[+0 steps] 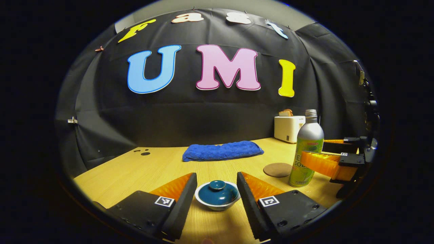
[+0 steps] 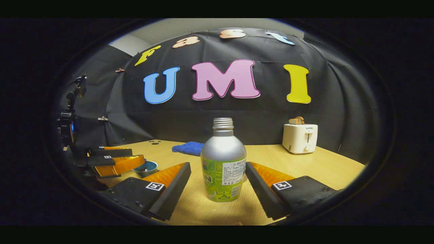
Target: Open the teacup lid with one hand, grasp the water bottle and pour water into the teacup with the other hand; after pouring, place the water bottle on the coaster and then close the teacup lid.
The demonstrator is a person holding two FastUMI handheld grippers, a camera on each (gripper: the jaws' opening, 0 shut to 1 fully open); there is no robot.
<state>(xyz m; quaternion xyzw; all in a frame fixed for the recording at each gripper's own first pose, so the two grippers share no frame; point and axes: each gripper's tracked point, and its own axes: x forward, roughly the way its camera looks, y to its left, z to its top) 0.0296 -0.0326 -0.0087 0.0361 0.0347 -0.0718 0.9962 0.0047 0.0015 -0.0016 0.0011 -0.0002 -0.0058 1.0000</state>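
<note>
A white teacup with a teal lid (image 1: pixel 217 192) rests on the wooden table, flanked by the fingers of my open left gripper (image 1: pixel 217 188), which do not touch it. The silver water bottle (image 2: pixel 223 162) with a green label stands upright and uncapped between the fingers of my open right gripper (image 2: pixel 218 179), with gaps on both sides. In the left gripper view the bottle (image 1: pixel 306 150) stands at the right with the right gripper (image 1: pixel 334 159) around it, next to a round brown coaster (image 1: pixel 277 169). The right gripper view has the teacup (image 2: pixel 146 167) and the left gripper (image 2: pixel 113 159) at its left.
A folded blue towel (image 1: pixel 222 150) lies at the back of the table (image 1: pixel 152 169). A white toaster (image 2: pixel 300 137) with bread in it stands at the back right. Small dark holes (image 1: pixel 144 151) mark the tabletop at the back left.
</note>
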